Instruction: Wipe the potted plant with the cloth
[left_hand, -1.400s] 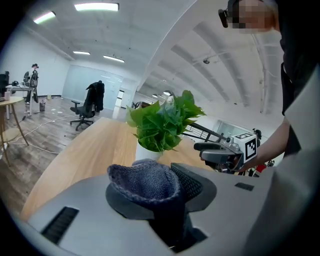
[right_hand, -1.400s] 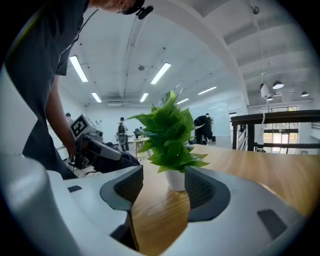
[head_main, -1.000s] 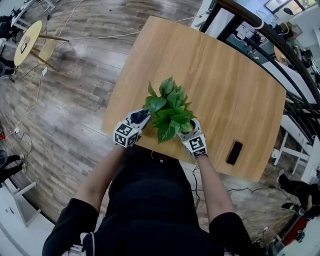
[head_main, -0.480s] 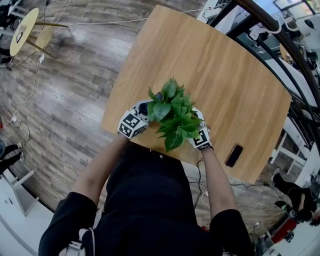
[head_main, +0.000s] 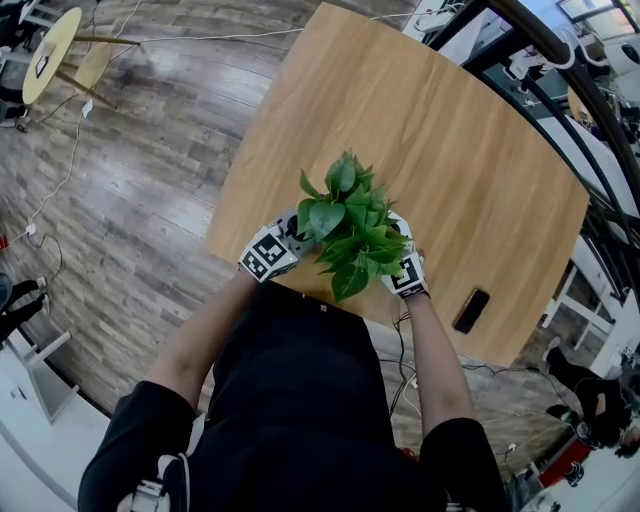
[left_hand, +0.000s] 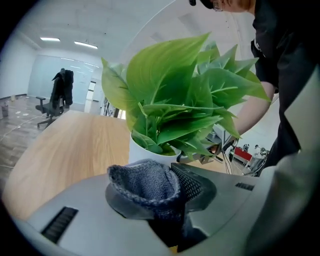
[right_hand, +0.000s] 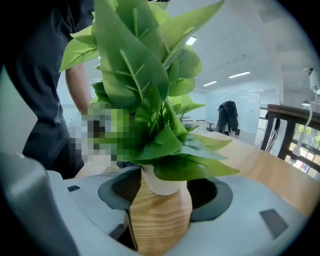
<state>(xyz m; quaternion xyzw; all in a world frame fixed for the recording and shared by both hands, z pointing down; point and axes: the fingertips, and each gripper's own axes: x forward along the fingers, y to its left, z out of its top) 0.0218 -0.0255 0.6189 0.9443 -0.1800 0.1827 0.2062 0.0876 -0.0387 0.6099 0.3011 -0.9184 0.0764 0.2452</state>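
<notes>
The left gripper has its fingers closed on a grey knitted cloth. The cloth bulges up out of the gap in a rounded fold. Just past that fold stands the potted plant. Its white pot sits on the wooden bench, close to the cloth, but whether cloth and pot touch cannot be told.

The right gripper comes at the plant from the other side. Its fingers are well apart and hold nothing. The bare bench shows in the gap between them, and the pot stands in line with that gap at the fingertips. Whether the pads touch the pot cannot be made out. The broad green leaves hang over both grippers and hide the fingertips in the head view.

In that head view the plant stands near the bench's front edge, right before the person, with a gripper at each side of it. A dark phone lies on the bench to the right, well apart from the plant. The wood-plank floor carries loose cables, and a small round yellow table stands far off to the left. Beyond the bench in the left gripper view, an office chair has a dark coat hung over it.
</notes>
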